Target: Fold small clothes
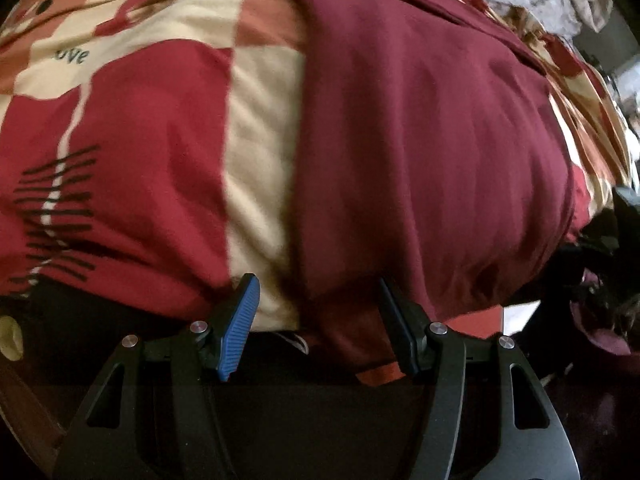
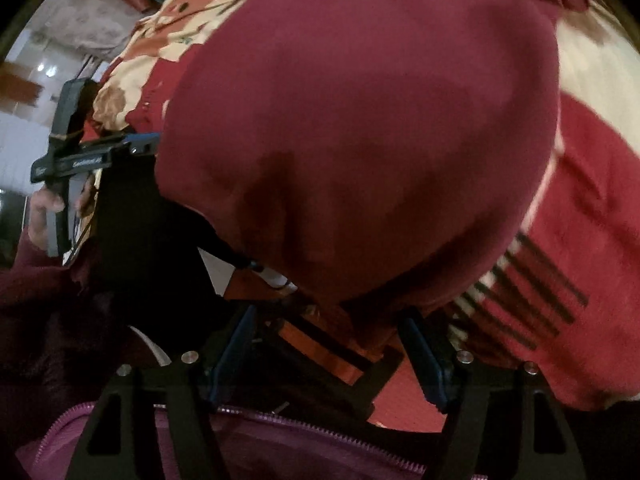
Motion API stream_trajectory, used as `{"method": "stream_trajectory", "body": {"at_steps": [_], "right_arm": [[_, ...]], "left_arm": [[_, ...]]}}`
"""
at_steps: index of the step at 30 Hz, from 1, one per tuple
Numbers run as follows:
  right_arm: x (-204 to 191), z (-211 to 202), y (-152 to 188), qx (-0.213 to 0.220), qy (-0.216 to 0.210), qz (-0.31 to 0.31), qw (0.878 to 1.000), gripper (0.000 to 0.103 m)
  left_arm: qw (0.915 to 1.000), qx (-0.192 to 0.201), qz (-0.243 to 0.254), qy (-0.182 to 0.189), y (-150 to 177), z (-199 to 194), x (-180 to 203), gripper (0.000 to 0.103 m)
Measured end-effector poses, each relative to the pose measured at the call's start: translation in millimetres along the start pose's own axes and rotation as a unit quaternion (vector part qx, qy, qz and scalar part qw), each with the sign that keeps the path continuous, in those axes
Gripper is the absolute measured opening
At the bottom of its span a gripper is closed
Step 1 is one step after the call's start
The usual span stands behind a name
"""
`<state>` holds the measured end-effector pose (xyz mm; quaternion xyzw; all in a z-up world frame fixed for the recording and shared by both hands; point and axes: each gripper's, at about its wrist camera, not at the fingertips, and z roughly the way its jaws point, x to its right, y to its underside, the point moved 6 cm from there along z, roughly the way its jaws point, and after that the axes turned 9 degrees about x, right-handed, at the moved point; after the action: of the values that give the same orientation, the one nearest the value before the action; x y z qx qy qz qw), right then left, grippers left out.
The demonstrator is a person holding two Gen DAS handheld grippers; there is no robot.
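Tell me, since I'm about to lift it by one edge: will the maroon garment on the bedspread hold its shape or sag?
The maroon garment will probably sag: it lies in soft wrinkles and its near edge droops over the bed's side. It looks thin, so likely light. Dragged, it may bunch on the patterned bedspread. Both the left gripper and right gripper are open.

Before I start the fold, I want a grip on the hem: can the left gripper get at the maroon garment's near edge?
Probably yes: the left gripper is open right at the maroon garment hem, with nothing between them.
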<state>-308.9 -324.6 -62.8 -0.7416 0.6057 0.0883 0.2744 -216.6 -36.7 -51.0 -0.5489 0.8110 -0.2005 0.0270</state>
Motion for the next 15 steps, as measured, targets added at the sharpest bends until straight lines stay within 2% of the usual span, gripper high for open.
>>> {"method": "stream_trajectory", "body": {"at_steps": [2,5,8,11,15], "right_arm": [[1.1,0.5,0.3,-0.002,-0.001,0.004,1.0,0.071],[3.0,-0.4,-0.9,-0.005,0.003,0.008,1.0,0.071],[-2.1,-0.7,-1.9,-0.001,-0.002,0.004,1.0,0.071],[0.8,-0.4,-2.1,0.003,-0.004,0.016,1.0,0.071],[5.4,-1.5,-2.9,0.009,-0.006,0.034,0.999,0.071]], "left_arm": [[0.9997,0.01,0.02,-0.003,-1.9,-3.9,8.0,0.061],[0.9994,0.023,0.025,-0.01,-6.4,-7.2,10.8,0.061],[0.9997,0.008,0.025,-0.004,-2.3,0.9,11.8,0.061],[0.9996,-0.008,0.018,0.02,3.1,8.5,14.7,0.059],[0.9986,-0.004,0.044,0.031,6.0,5.0,24.6,0.058]]}}
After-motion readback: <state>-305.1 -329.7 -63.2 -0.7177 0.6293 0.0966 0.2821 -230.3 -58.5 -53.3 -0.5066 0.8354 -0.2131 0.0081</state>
